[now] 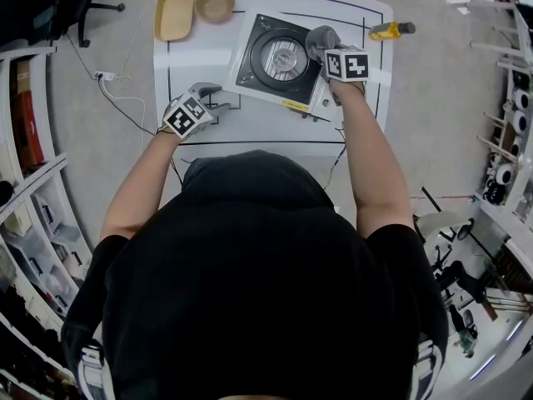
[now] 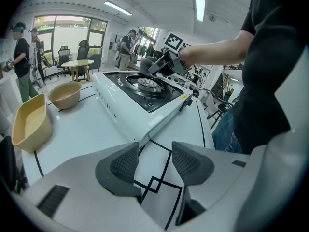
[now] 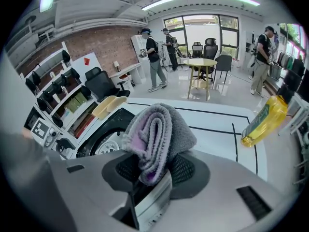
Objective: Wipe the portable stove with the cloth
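- A yellow tray (image 1: 174,15) sits at the far left corner of the white table (image 1: 275,132).
- A tan bowl (image 1: 215,4) stands just right of the tray, with a small gap between them.
- The left gripper (image 1: 215,98) is nearer the person, just beside the stove's near left corner. Its own view shows the left gripper (image 2: 154,163) released, with its jaws standing apart. Only bare table with black lines lies between them. No view shows whether it rests on the table.
- The stove (image 1: 279,57) lies skewed on the table's far middle, well right of the bowl. It has a white body, a black top plate and a round burner (image 1: 281,55) in the centre.
- The cloth (image 1: 320,37) is at the right rim of the stove's black plate, just beside the burner. It is grey outside, lilac inside and folded into a wad.
- The right gripper (image 1: 325,48) is clenched on the cloth. In its own view the right gripper (image 3: 153,170) has both pads pressing on the folded cloth (image 3: 159,129), which sticks up past the jaws. The stove (image 3: 104,139) lies below and to the left.
- A yellow bottle (image 1: 391,30) lies on its side at the table's right edge, apart from the stove.
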